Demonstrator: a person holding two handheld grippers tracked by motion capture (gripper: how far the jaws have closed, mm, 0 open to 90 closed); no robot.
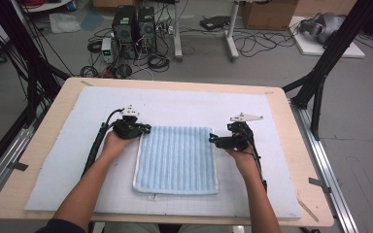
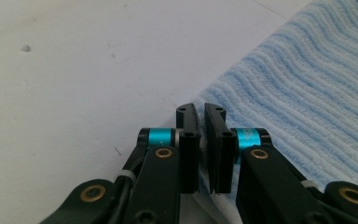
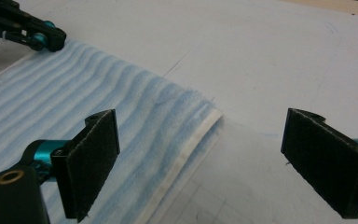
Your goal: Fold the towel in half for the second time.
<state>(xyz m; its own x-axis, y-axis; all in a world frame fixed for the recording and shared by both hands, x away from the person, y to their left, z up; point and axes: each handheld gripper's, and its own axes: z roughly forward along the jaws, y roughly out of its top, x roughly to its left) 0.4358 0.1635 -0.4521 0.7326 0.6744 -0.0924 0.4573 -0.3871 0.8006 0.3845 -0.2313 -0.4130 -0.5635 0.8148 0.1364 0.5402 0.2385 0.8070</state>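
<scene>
Blue towel (image 1: 176,158) corner pinched by left gripper (image 2: 200,122); right gripper (image 3: 200,158) fingers wide apart.

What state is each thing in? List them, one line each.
Blue towel: folded, lying flat on the white mat.
Left gripper: shut at the towel's far left corner; whether cloth is pinched cannot be told.
Right gripper: open wide, jaws straddling the towel's far right corner, not pressing it.
White mat: spread flat over the wooden table.
</scene>
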